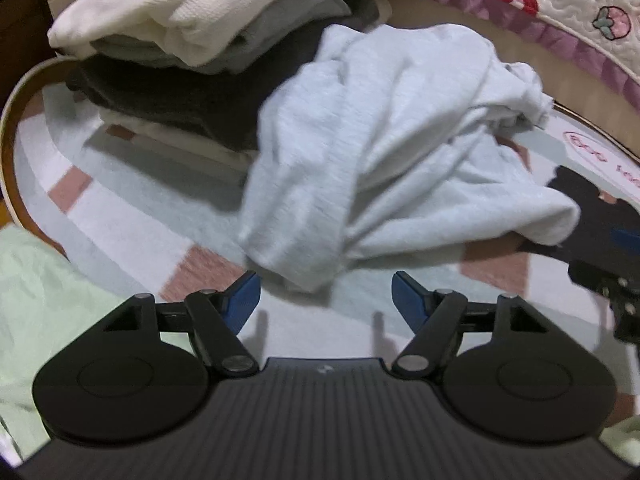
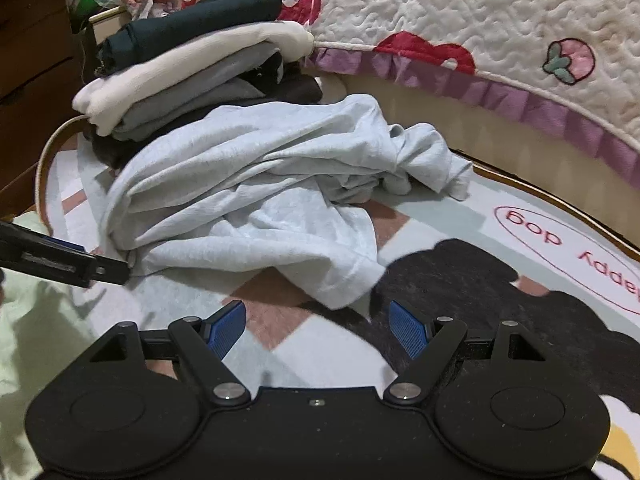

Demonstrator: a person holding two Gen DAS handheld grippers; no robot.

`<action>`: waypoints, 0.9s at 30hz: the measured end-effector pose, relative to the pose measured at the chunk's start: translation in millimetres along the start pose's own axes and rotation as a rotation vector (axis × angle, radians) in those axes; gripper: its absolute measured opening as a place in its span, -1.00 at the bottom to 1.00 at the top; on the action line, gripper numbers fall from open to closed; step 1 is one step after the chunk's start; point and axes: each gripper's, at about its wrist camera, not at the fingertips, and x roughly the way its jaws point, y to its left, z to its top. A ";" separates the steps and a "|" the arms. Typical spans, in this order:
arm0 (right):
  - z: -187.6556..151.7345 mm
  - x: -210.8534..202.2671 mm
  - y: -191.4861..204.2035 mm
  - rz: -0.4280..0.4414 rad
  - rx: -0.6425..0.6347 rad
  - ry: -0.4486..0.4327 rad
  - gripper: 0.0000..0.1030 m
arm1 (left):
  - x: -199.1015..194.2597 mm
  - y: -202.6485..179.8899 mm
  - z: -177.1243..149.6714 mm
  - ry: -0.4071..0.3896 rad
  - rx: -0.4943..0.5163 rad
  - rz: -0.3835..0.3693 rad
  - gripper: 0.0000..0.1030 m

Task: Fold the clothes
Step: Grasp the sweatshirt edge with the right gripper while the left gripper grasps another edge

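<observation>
Grippers left (image 1: 326, 300) and right (image 2: 316, 330) gape empty; only right view shows dark top garment (image 2: 192, 24)

A bedroom in a home: a quilted bedspread (image 2: 480, 20) with strawberry patches and a purple ruffle drapes across the upper right, above a patterned rug (image 2: 460, 216) lettered "happy dog". Folded clothes (image 2: 192, 68) are stacked at upper left beside dark wooden furniture (image 2: 32, 40).
</observation>
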 end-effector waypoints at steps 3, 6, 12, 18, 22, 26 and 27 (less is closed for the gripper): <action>-0.1 20.1 0.9 -0.037 -0.018 -0.009 0.61 | -4.0 4.0 3.1 -0.048 0.040 0.001 0.43; 1.3 35.8 2.9 -0.038 -0.048 -0.015 0.61 | -4.5 6.3 5.0 -0.082 0.071 -0.002 0.48; 4.2 67.0 6.9 -0.041 -0.107 -0.027 -0.19 | 6.5 5.8 7.4 -0.128 0.169 0.003 0.49; 8.8 24.9 -15.7 0.061 0.065 -0.192 -0.81 | 13.9 7.7 7.0 -0.149 0.160 -0.008 0.13; 7.8 -12.2 -23.4 0.046 0.052 -0.252 -0.88 | 9.2 -3.5 2.7 -0.129 0.172 -0.114 0.10; 4.8 -52.9 -28.4 -0.038 0.060 -0.297 -0.89 | -4.8 -31.0 -1.0 -0.175 0.216 -0.202 0.10; 4.9 -65.5 -31.8 -0.061 0.066 -0.314 -0.89 | -6.4 -38.0 -0.2 -0.183 0.211 -0.225 0.09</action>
